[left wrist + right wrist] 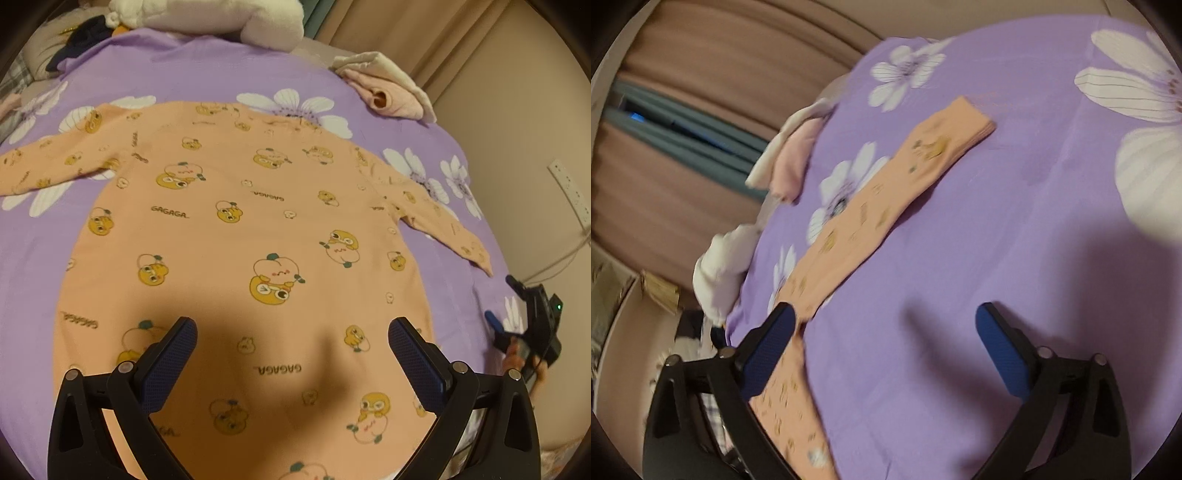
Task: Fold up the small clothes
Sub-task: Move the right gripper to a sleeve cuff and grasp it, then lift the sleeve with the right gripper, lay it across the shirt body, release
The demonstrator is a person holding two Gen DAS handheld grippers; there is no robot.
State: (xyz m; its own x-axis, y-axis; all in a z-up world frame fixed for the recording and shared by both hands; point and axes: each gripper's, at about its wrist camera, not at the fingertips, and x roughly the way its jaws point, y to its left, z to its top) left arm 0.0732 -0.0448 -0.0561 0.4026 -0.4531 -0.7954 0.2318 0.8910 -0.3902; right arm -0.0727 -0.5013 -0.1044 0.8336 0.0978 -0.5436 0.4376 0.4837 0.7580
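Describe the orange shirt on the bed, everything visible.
The orange shirt is a small long-sleeved top of soft knit-looking fabric, printed with cartoon ducks, peaches and "GAGAGA". It lies flat and unfolded on the purple flowered sheet, both sleeves spread outward. Nothing grips it: the left gripper stands open above its hem.

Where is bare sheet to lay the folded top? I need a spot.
Free: the purple sheet beyond the orange top's sleeve, and beside its hem. Crowded: the pink clothes pile and the plush toy.

Peach duck-print top (pixel 236 236) flat, sleeves outspread
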